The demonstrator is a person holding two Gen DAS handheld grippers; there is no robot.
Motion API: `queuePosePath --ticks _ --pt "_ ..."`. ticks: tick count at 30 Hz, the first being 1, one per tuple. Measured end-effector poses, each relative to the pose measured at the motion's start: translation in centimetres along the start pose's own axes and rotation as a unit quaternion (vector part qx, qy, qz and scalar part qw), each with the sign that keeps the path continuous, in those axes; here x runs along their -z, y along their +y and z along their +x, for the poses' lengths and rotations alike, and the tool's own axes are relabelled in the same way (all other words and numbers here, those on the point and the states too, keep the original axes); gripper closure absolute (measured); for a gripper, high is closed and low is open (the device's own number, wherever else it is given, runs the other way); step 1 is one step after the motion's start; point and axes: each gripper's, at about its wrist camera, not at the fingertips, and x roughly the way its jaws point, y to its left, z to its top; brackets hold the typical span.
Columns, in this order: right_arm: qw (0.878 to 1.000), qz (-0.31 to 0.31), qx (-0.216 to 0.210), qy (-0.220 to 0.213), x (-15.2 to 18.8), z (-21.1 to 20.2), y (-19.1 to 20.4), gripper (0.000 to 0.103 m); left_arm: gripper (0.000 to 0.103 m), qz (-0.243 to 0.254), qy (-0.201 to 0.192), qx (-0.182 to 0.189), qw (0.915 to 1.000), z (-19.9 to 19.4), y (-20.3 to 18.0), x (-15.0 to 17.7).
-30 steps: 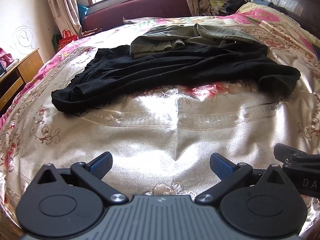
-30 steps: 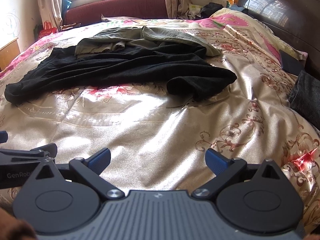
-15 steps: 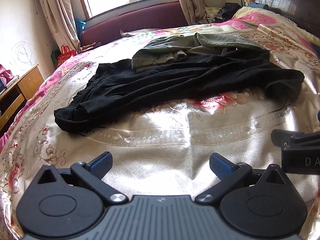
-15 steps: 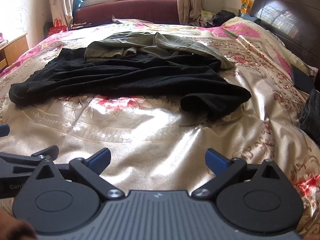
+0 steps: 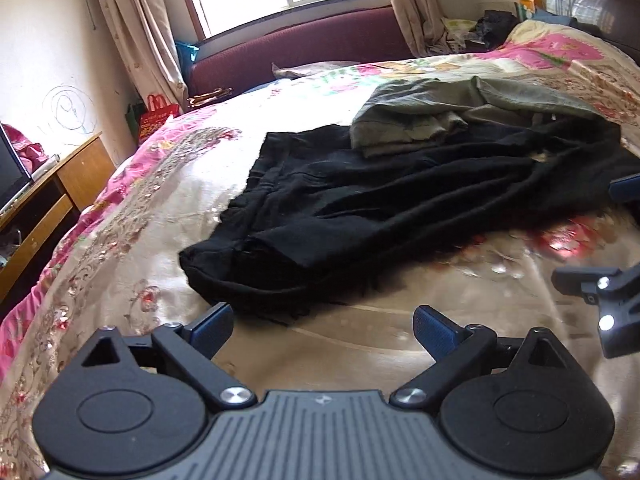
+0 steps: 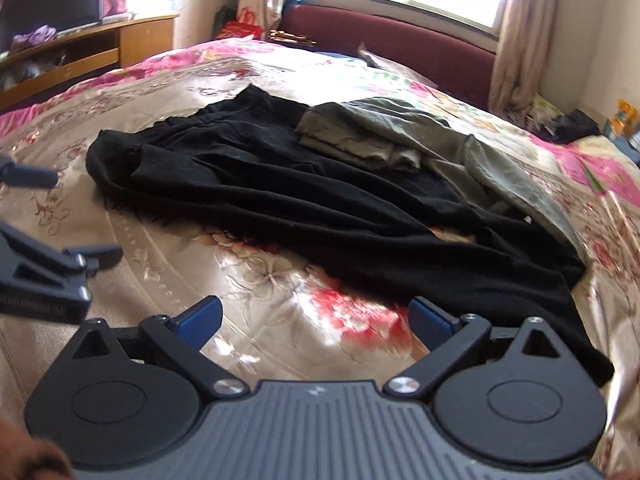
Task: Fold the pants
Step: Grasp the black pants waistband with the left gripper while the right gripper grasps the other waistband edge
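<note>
No text reads clean in either view. Lower left of the right wrist view: a strip of pale lettering (image 6: 32,310) on the side of the left gripper (image 6: 84,216), too blurred to spell out. Bottom centre of the same view: a small embossed mark (image 6: 316,393) on the ribbed body of the right gripper (image 6: 314,318), a logo shape, no letters; upper left of the left wrist view: a red bag (image 5: 158,114) by the curtain carries light print, too small to read.
</note>
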Motion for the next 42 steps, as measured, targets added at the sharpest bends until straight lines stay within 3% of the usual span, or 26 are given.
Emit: queuePosePath --ticks 4,10,13,16,18,19,20,21,23,25,28,31,33,35,37,38,39,40,41,42 --pt "0.997 -0.071 -0.027 -0.009 -2.0 3.2 2.3 0.007 0.0 -0.007 -0.009 -0.007 0.9999 2.6 4.2 -1.0" --pt "0.989 -0.144 -0.039 -0.021 -4.0 7.4 4.5 0.007 0.0 0.019 -0.017 -0.014 0.9996 6.2 7.1 -1.5" --pt "0.985 -0.163 -0.05 -0.021 -4.7 9.0 4.8 0.011 0.0 0.026 -0.028 0.003 0.9993 6.8 7.9 -1.7" --pt "0.985 -0.151 -0.079 -0.014 -5.5 10.2 4.5 0.018 0.0 0.047 -0.01 0.012 0.9988 8.5 8.1 -1.6" --pt "0.985 -0.139 -0.1 -0.003 -6.1 10.7 4.0 0.024 0.014 0.051 0.021 0.029 0.9981 9.7 8.4 -1.4" --pt "0.984 -0.133 -0.114 0.003 -6.2 10.7 3.8 0.031 0.023 0.049 0.038 0.046 0.997 10.2 8.6 -1.2" --pt "0.983 -0.129 -0.133 0.011 -6.4 10.8 3.6 0.041 0.024 0.047 0.046 0.055 0.9963 10.4 8.7 -1.2" --pt "0.982 -0.127 -0.142 0.016 -6.5 10.8 3.4 0.046 0.025 0.046 0.048 0.057 0.9962 10.7 8.9 -1.0" --pt "0.981 -0.126 -0.147 0.024 -6.6 10.7 3.3 0.058 0.041 0.051 0.045 0.05 0.9964 10.6 8.9 -1.0" --pt "0.981 -0.121 -0.151 0.028 -6.9 10.5 3.2 0.065 0.047 0.043 0.037 0.045 0.9974 9.9 9.3 -1.3" --pt "0.98 -0.131 -0.147 0.02 -6.9 10.2 3.4 0.066 0.047 0.034 0.016 0.047 0.9982 9.2 10.3 -1.5" --pt "0.978 -0.152 -0.139 0.02 -6.5 10.4 4.0 0.062 0.035 0.043 0.001 0.037 0.9984 9.4 10.9 -1.8" --pt "0.978 -0.158 -0.135 0.018 -6.5 10.7 4.3 0.06 0.027 0.04 0.001 0.054 0.9978 9.8 10.9 -2.2" --pt "0.98 -0.153 -0.126 0.018 -6.6 11.1 4.3 0.05 0.018 0.045 0.009 0.065 0.9968 10.6 10.6 -2.3" --pt "0.981 -0.149 -0.126 0.016 -6.6 11.4 3.9 0.045 0.019 0.058 0.023 0.06 0.9962 11.8 10.0 -2.1" --pt "0.98 -0.149 -0.131 0.016 -6.6 11.5 3.7 0.047 0.029 0.059 0.033 0.061 0.9959 12.2 9.9 -2.1" --pt "0.979 -0.146 -0.142 0.02 -6.6 11.7 3.3 0.051 0.036 0.053 0.04 0.06 0.996 12.4 9.9 -2.1" --pt "0.98 -0.134 -0.14 0.036 -6.8 12.1 3.1 0.076 0.053 0.046 0.044 0.054 0.9965 12.3 9.9 -2.1" --pt "0.983 -0.123 -0.131 0.046 -7.0 12.4 2.9 0.091 0.058 0.043 0.05 0.045 0.9968 12.2 10.0 -2.1" --pt "0.983 -0.115 -0.133 0.051 -7.1 12.5 2.8 0.091 0.058 0.042 0.053 0.048 0.9966 12.0 10.2 -2.1"
